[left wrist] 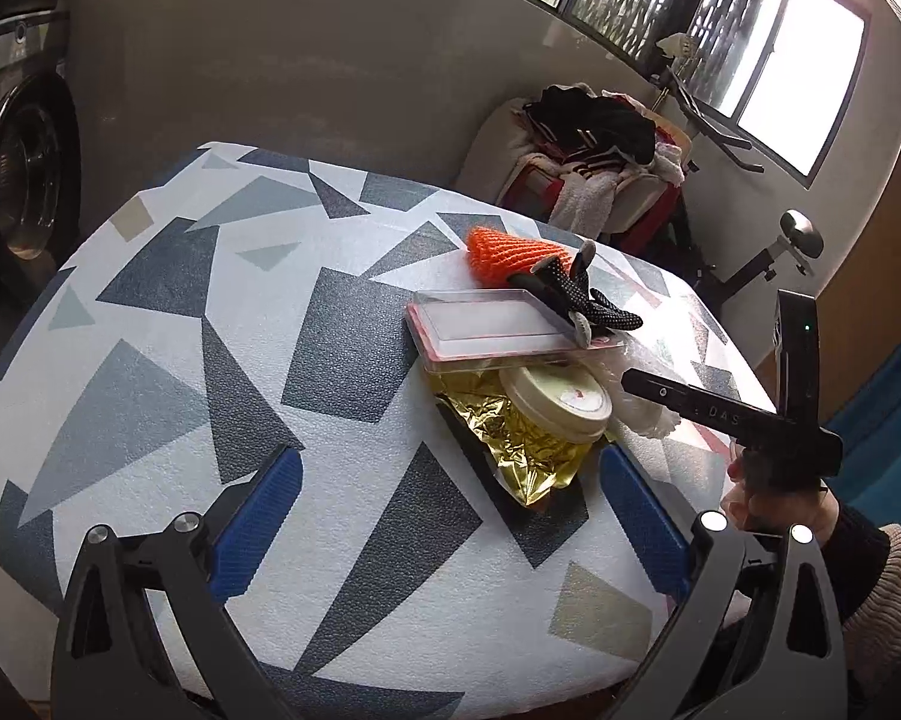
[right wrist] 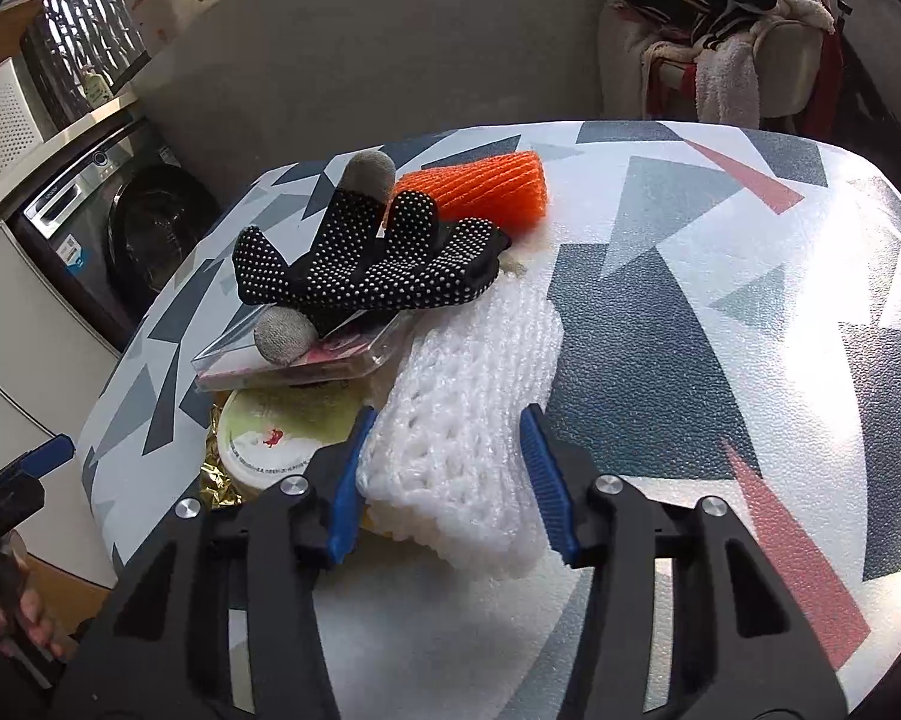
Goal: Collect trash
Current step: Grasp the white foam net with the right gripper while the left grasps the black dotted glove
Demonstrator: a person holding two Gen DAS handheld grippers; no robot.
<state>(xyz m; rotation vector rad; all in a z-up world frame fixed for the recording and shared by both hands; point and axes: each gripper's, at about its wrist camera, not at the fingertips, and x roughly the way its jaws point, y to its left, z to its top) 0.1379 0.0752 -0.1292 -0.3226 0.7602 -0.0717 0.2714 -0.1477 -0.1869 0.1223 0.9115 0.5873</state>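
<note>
- While the white foam net (right wrist: 456,450) lies at the near edge of the trash pile on the patterned table (right wrist: 720,312), the right gripper (right wrist: 444,480) is set around it, one blue pad at each side; the left pad appears to touch the foam, but a firm pinch cannot be confirmed, and a gap shows at the right pad.
- The grip is best completed gently, since the foam is soft and will likely squash; the jaws should be closed until both pads bear on it.
- Just left of the foam sits a round lidded tub (right wrist: 282,432), with gold foil (left wrist: 522,438) beneath it and a clear plastic box (right wrist: 306,354) behind; the left finger should be kept clear of the tub's rim.
- A black dotted glove (right wrist: 378,264) rests on the box, touching the foam's far end, with an orange foam net (right wrist: 480,186) beyond; a slow lift toward the near side is advised so nothing is dragged along.
- The left gripper (left wrist: 450,516) hovers released and empty, near the foil, and could steady the tub if needed.
</note>
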